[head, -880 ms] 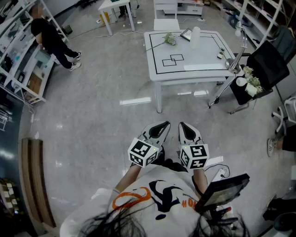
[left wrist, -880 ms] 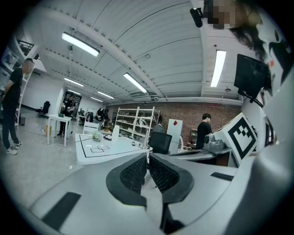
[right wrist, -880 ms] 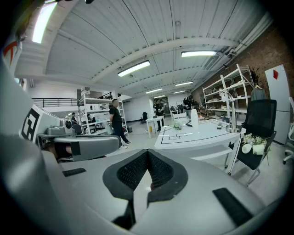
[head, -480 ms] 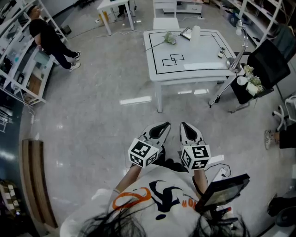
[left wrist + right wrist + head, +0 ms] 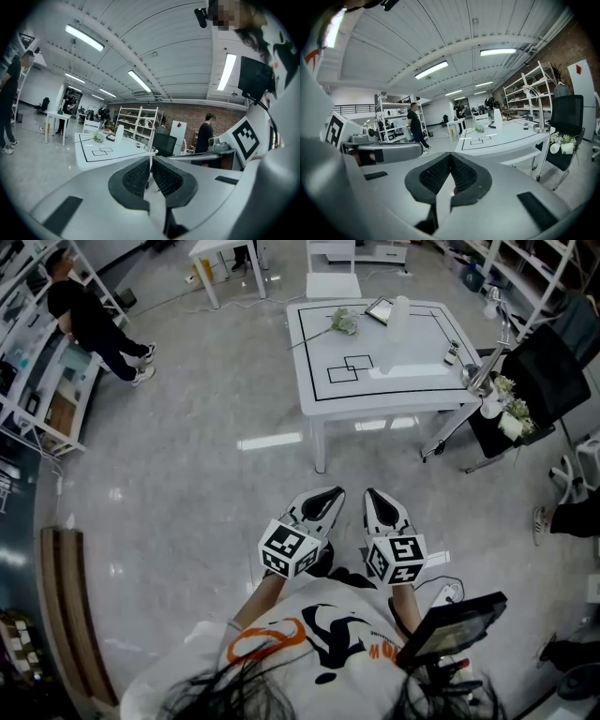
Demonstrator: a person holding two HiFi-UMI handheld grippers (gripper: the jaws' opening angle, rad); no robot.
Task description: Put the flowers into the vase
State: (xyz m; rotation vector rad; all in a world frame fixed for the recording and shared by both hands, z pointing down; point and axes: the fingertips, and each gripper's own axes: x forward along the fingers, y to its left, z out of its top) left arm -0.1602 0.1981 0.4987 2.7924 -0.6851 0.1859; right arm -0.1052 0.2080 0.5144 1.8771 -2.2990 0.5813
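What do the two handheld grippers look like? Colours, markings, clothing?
The left gripper and right gripper are pale grey tapered shells with black inlays. Each carries a white cube with black square markers. Their jaws are lined with black textured pads. The person wears a white shirt with orange and black print.

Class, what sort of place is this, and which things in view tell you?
Probably a lab or workshop: open metal shelving, a white table marked with black outlines, strip lights overhead.
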